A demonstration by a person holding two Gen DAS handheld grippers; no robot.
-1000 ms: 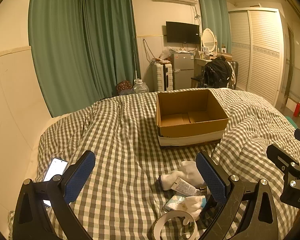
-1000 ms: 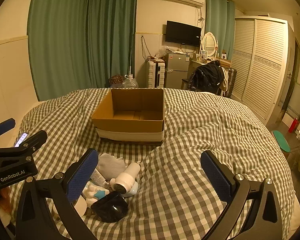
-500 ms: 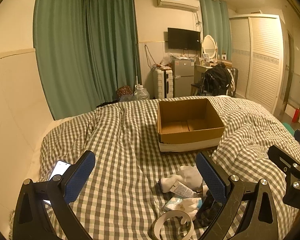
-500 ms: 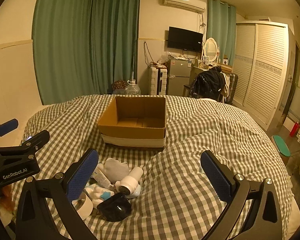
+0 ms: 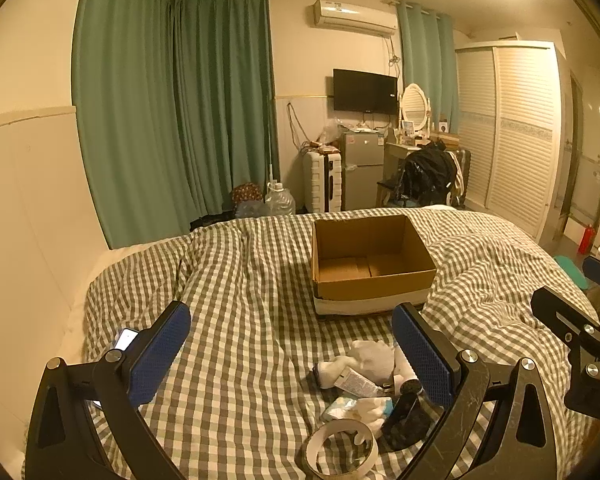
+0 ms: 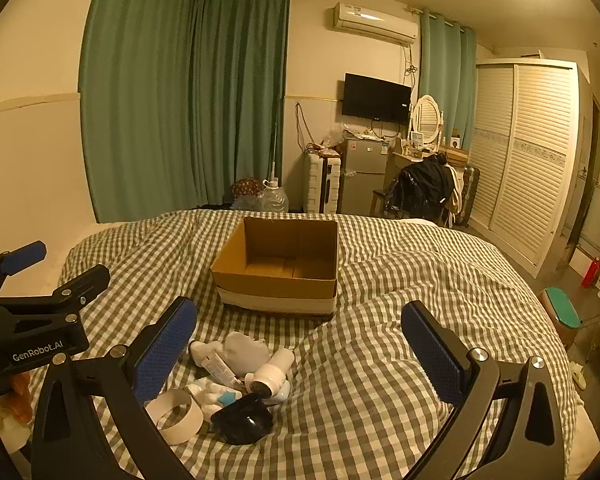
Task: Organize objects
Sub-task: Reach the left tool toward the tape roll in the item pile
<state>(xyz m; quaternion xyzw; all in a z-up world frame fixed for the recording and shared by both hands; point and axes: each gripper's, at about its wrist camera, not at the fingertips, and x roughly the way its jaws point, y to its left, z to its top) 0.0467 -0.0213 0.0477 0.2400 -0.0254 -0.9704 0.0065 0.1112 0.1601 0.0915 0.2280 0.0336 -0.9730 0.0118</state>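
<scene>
Left wrist view: the left gripper (image 5: 290,350) hangs above the checked bed cover (image 5: 236,320), jaws spread wide, nothing between them. The right gripper (image 6: 298,346) is likewise spread and empty. Both hover short of the clutter — judged as a stance before the first pick.

One cardboard box (image 6: 278,268) sits open-topped at mid-bed, nothing visible inside it, just beyond the pile; likely the intended container, set within easy reach.

The loose items lie heaped near the front edge, touching one another:
- one roll of tape (image 6: 176,416), lying flat
- one dark pouch-like object (image 6: 242,424), identity unclear
- one white cylinder-shaped device (image 6: 270,374)
- one squeeze tube (image 6: 220,368)
- white cloth pieces (image 6: 246,350) — count uncertain, at least two

One phone (image 5: 125,338) lies apart at the left edge, screen lit.
</scene>
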